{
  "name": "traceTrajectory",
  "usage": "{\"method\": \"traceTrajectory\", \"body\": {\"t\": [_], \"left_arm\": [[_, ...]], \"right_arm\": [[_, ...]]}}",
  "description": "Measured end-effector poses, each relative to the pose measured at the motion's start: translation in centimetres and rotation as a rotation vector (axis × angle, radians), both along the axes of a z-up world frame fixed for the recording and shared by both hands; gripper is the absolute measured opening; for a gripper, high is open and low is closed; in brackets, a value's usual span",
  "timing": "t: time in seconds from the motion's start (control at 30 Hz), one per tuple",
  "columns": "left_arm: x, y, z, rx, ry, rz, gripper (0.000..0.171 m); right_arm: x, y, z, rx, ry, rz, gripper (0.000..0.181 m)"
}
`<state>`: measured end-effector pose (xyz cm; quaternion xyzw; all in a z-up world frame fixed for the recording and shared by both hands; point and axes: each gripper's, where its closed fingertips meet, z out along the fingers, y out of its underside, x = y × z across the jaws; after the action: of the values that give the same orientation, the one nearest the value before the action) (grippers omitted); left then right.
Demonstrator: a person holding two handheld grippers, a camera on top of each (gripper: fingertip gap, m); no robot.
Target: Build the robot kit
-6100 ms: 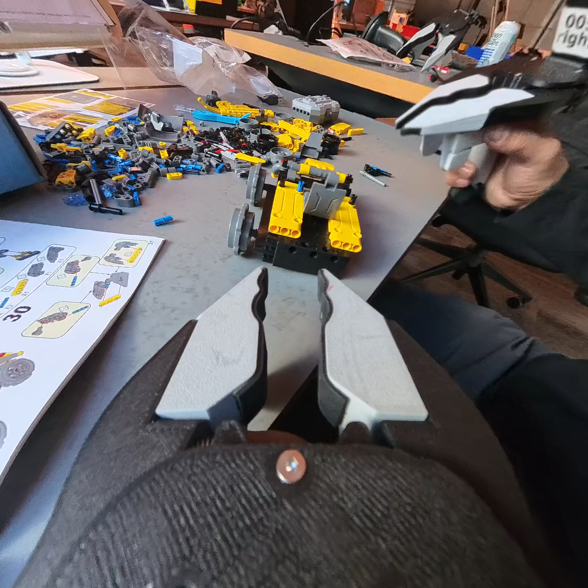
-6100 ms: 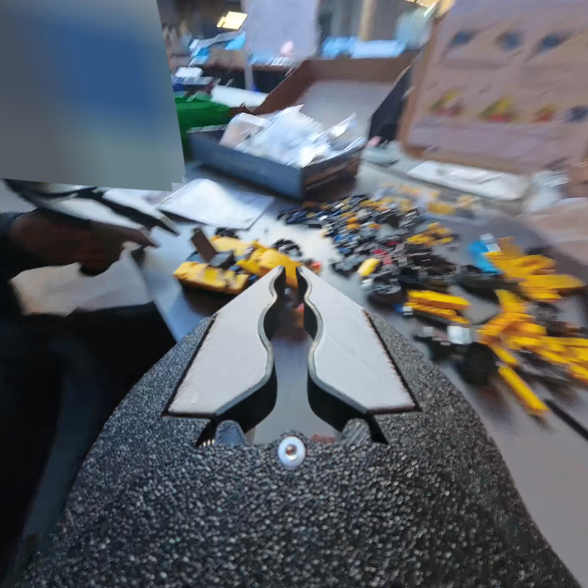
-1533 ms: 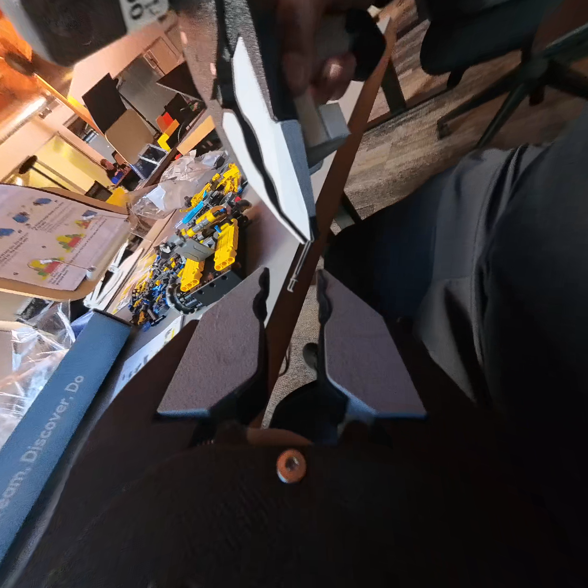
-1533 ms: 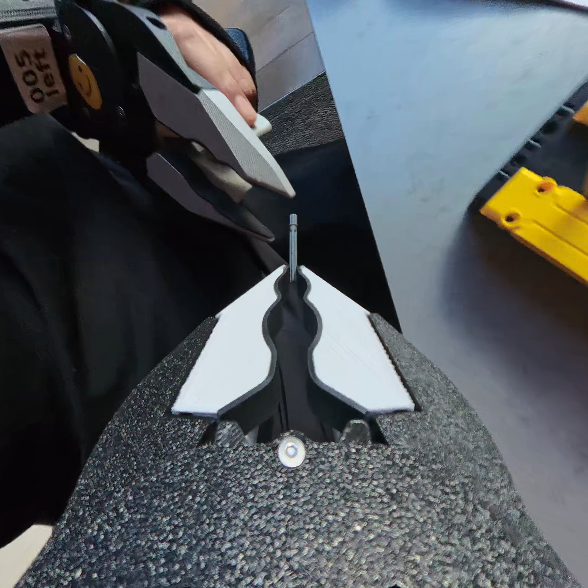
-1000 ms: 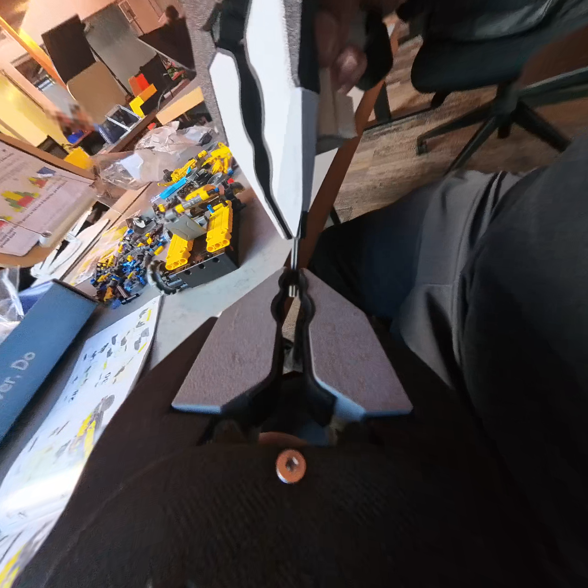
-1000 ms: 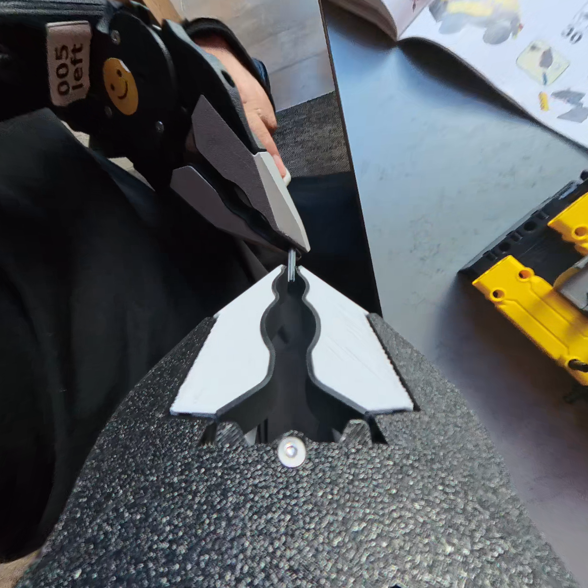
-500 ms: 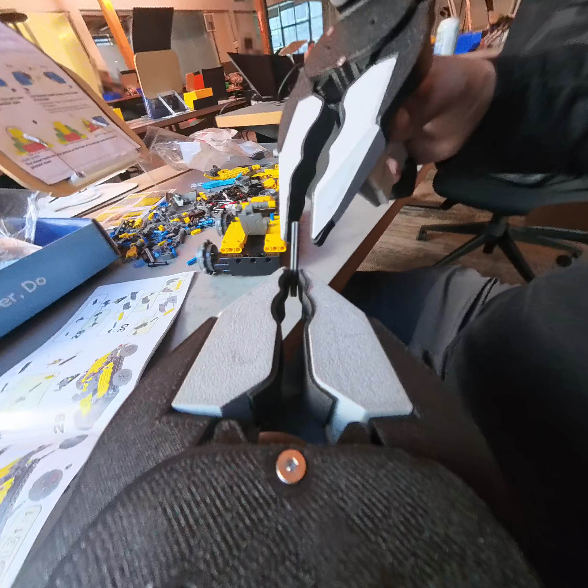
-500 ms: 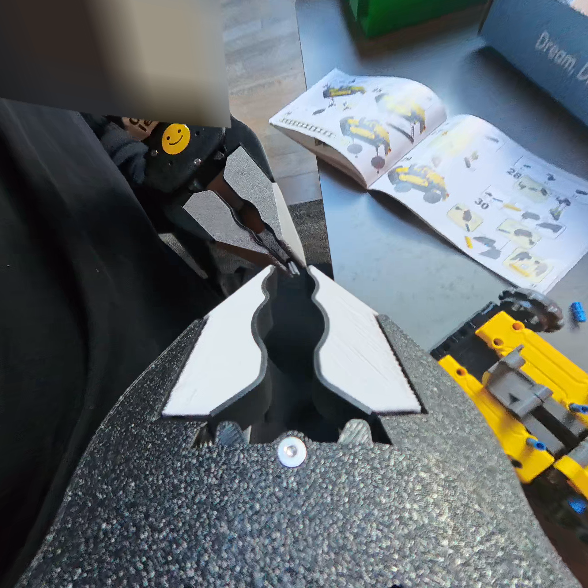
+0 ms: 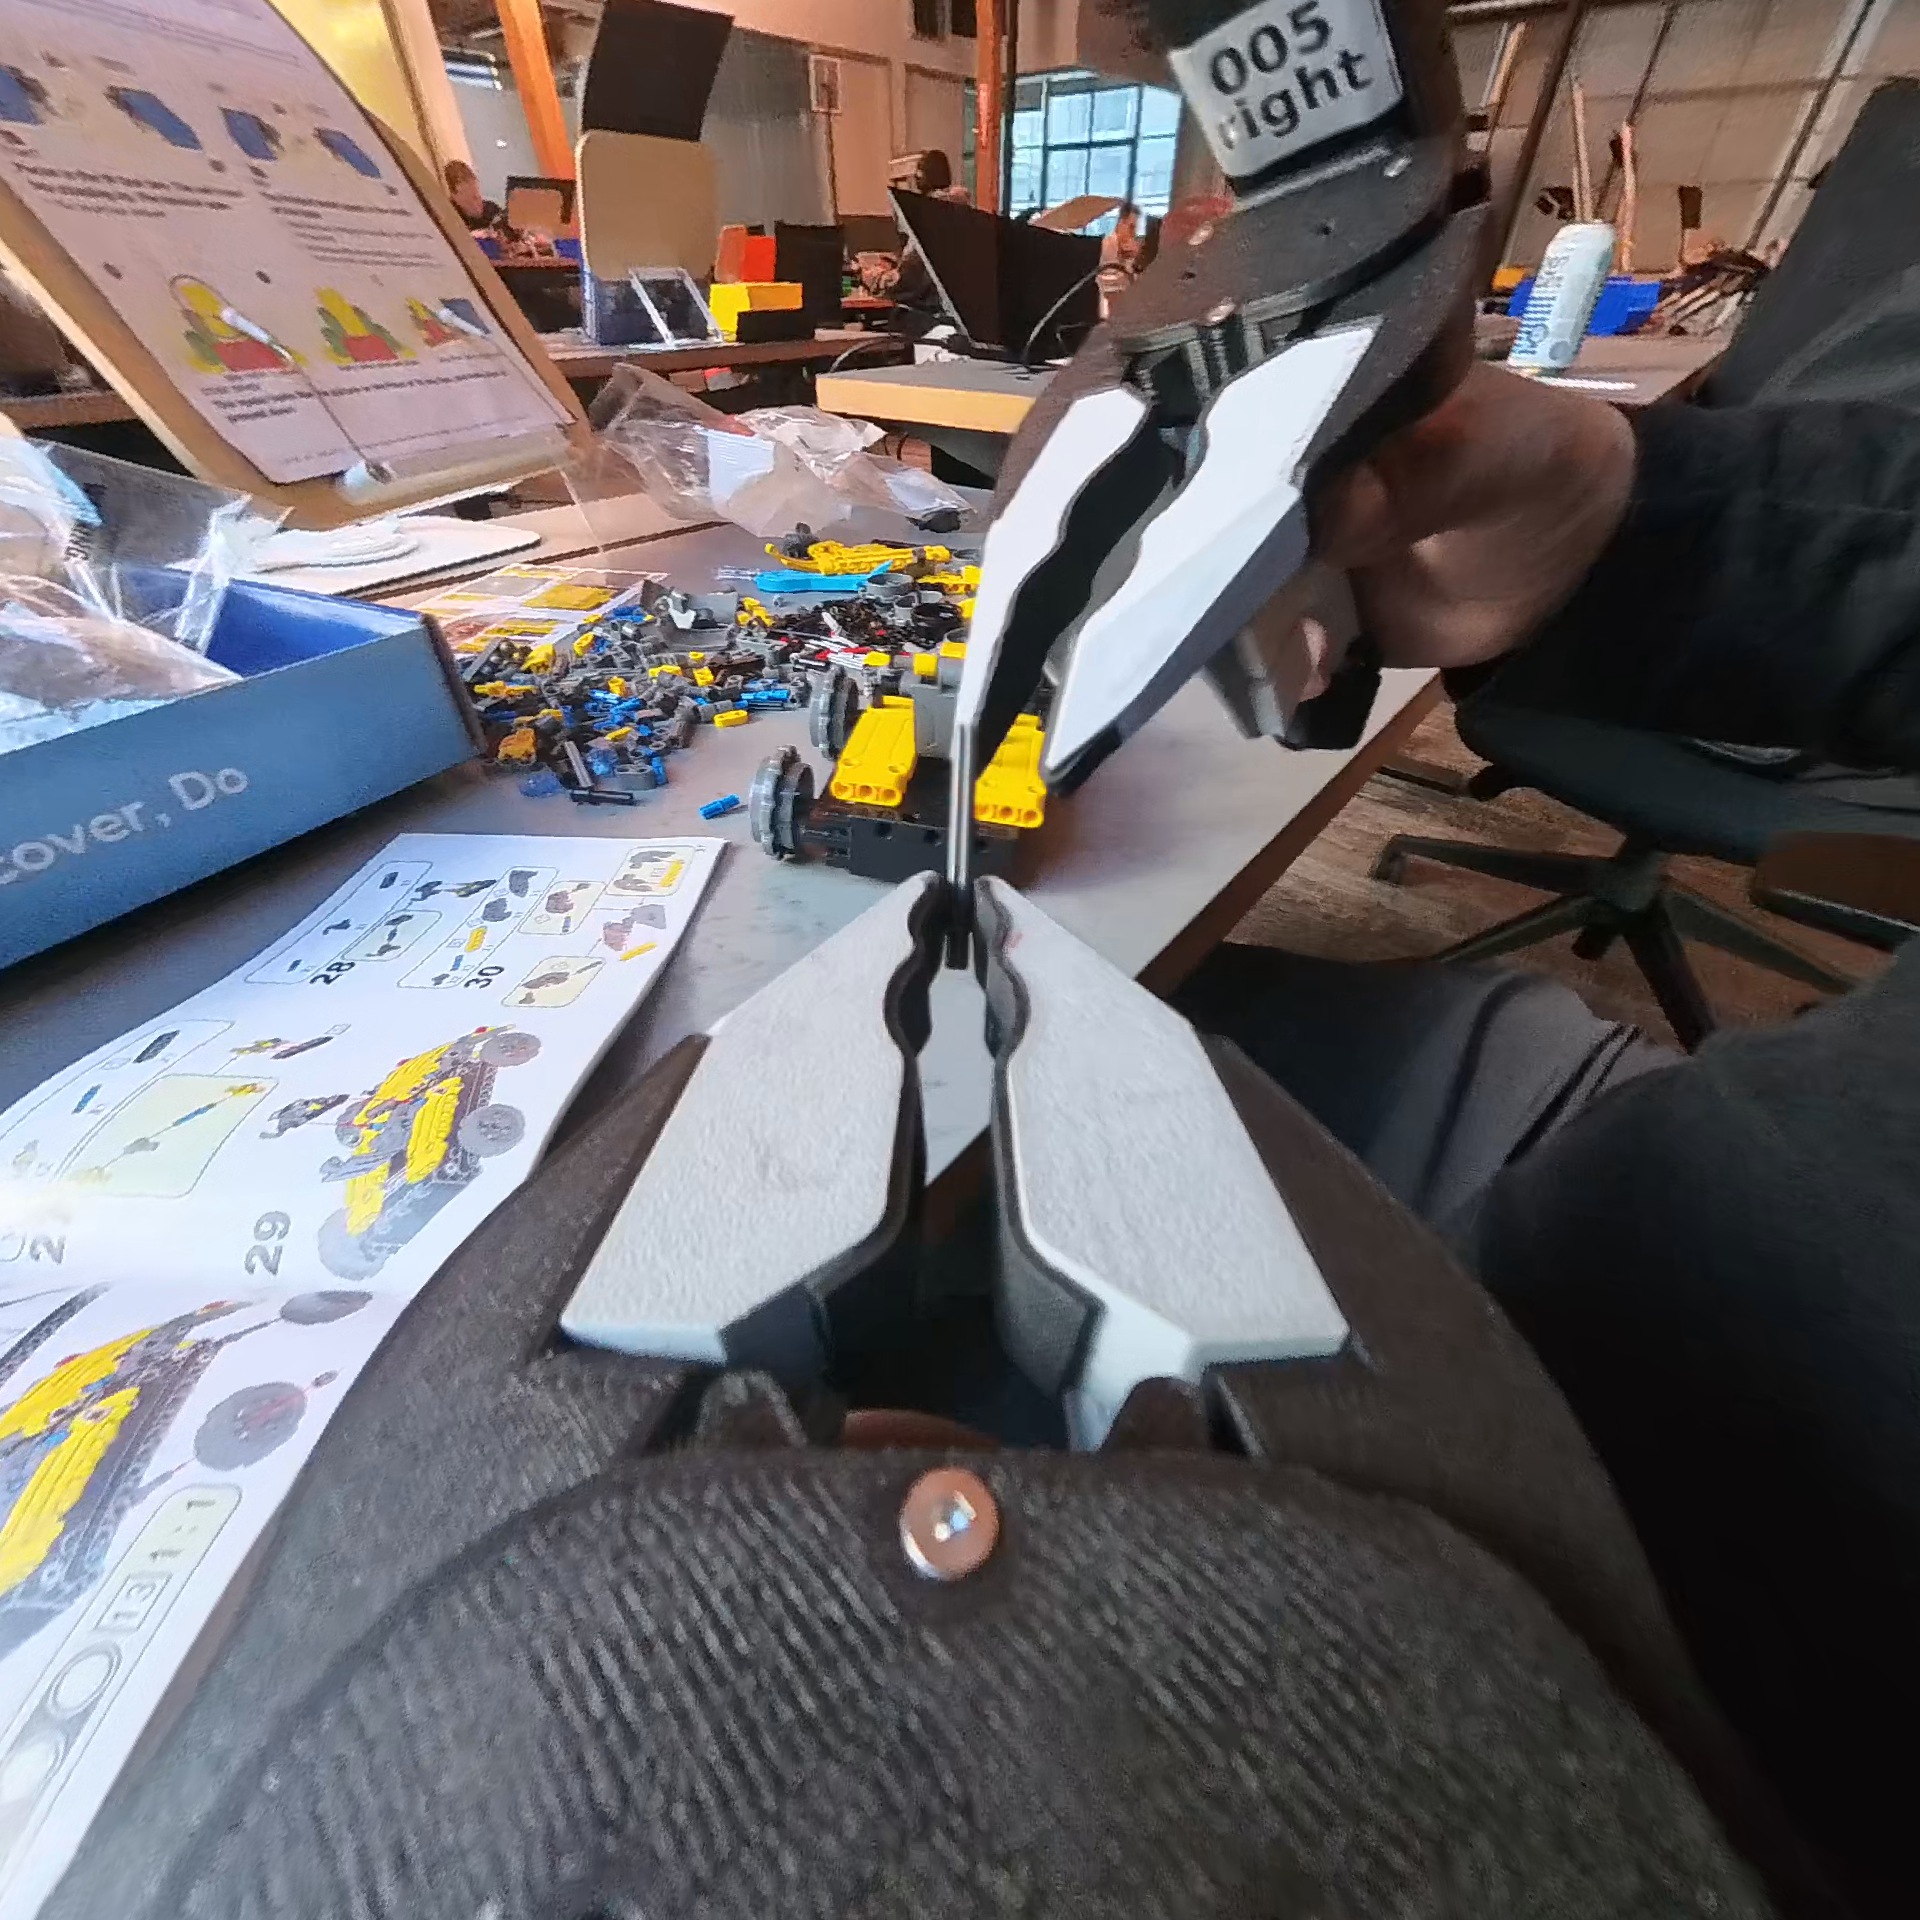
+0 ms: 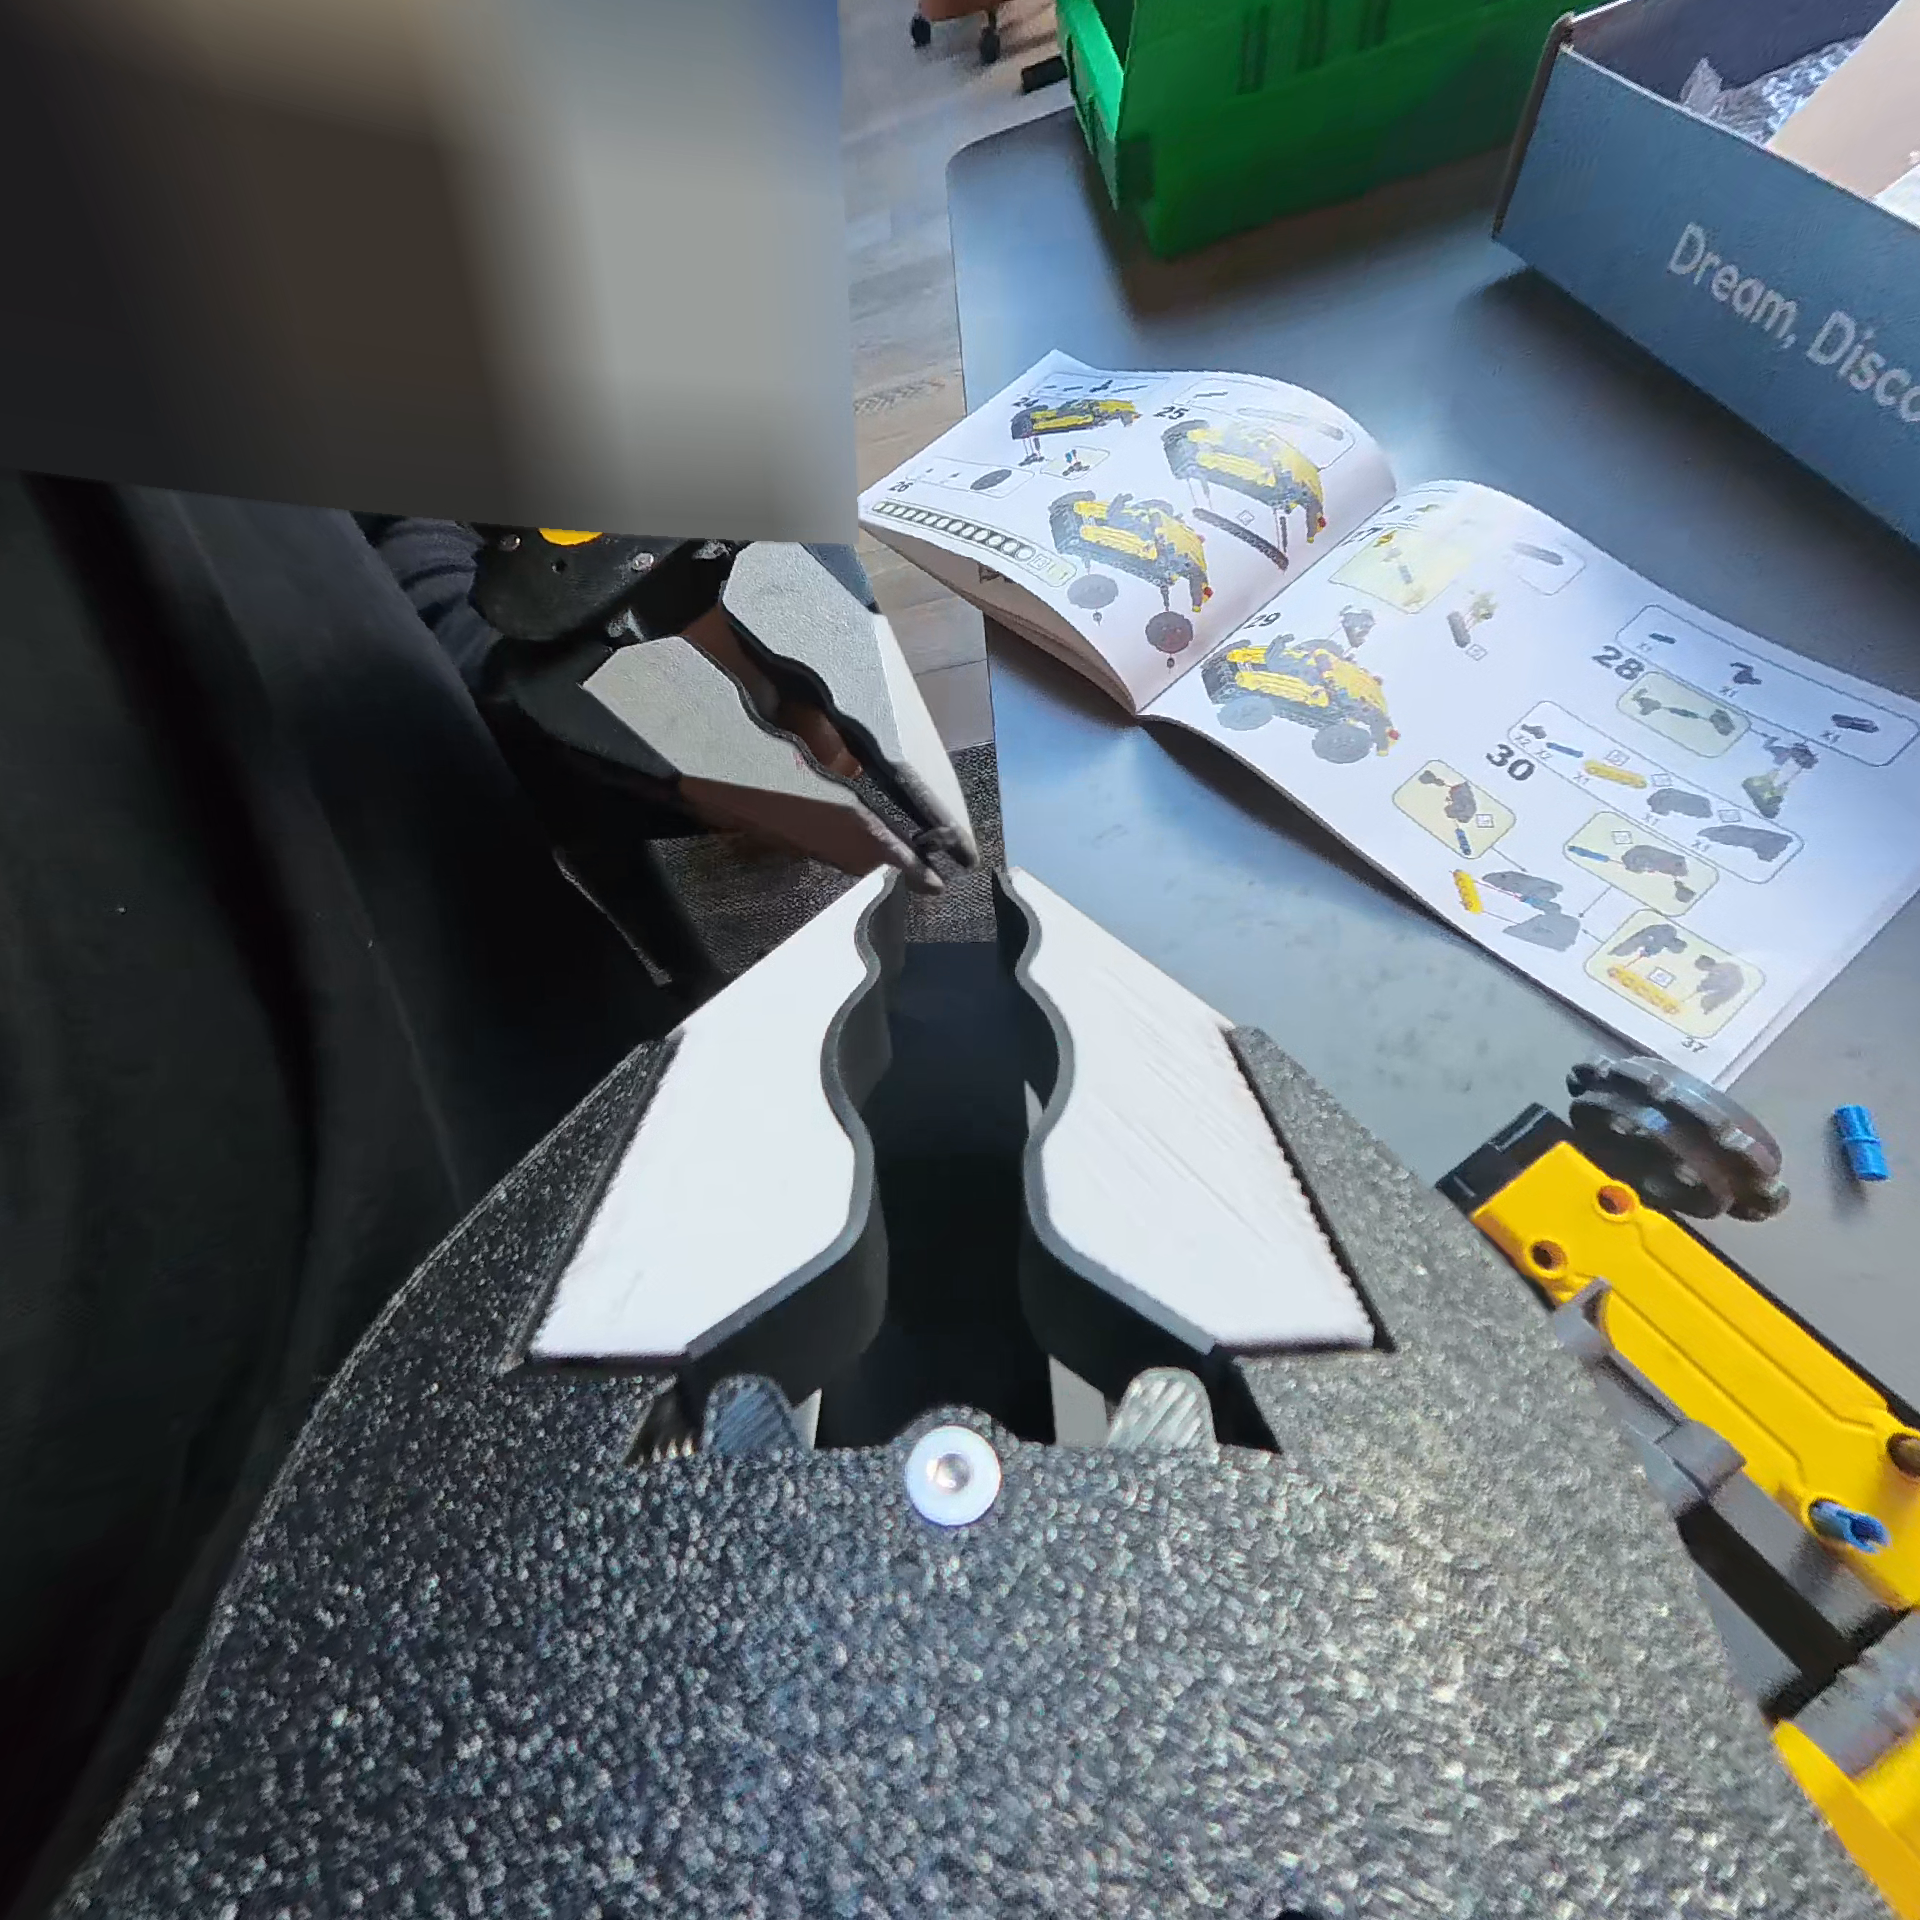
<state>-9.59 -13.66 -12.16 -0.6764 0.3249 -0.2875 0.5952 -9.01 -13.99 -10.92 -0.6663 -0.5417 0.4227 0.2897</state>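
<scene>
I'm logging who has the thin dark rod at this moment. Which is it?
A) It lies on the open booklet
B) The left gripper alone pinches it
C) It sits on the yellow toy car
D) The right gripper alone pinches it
B: the left gripper is closed on the base of the thin dark rod, while the right gripper shows a clear gap between its tips with nothing in it.
</scene>
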Motion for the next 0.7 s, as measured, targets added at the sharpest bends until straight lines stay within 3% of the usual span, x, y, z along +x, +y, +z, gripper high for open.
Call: {"method": "traceTrajectory", "body": {"t": [0.33, 0.5, 0.7], "left_arm": [[-1.0, 0.9, 0.0, -0.033, -0.032, 0.069, 0.002], [-4.5, 2.3, 2.7, -0.012, -0.227, 0.202, 0.002], [-5.2, 3.0, 2.1, -0.065, -0.244, 0.219, 0.001]], "right_arm": [[0.7, 0.8, 0.4, 0.018, 0.016, -0.043, 0.017], [0.8, 1.2, 0.6, 0.026, 0.027, -0.072, 0.017], [0.0, 1.8, 1.2, 0.022, 0.057, -0.09, 0.019]]}}
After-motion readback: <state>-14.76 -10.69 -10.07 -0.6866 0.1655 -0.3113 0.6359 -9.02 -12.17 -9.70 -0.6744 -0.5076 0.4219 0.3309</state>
